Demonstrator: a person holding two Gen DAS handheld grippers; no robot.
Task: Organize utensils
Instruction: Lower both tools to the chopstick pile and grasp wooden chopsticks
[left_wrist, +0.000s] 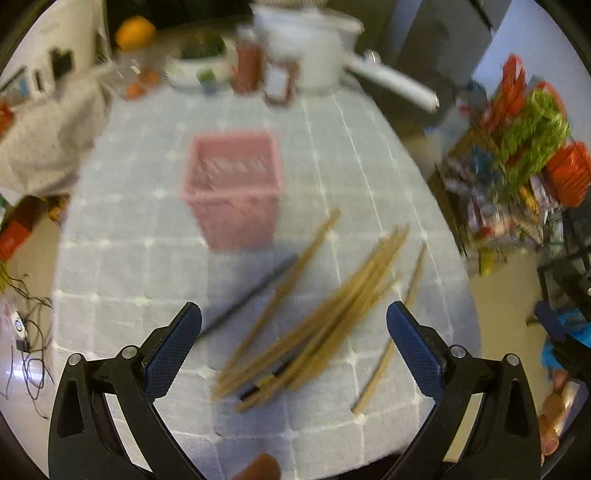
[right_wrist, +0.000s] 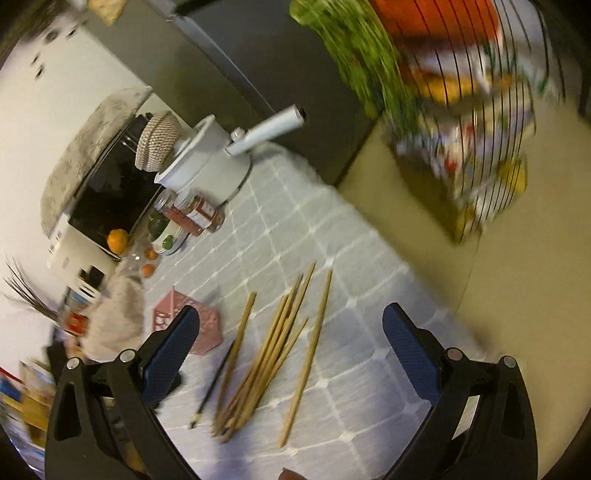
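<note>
Several wooden chopsticks lie in a loose pile on the grey checked tablecloth, with a dark chopstick to their left. A pink slotted basket stands upright behind them. My left gripper is open and empty, held above the pile. In the right wrist view the chopsticks, the dark chopstick and the basket also show. My right gripper is open and empty above the pile.
At the table's far end stand a white pot with a long handle, spice jars, a bowl and oranges. A wire rack of packets stands on the floor to the right. A fluffy cloth lies left.
</note>
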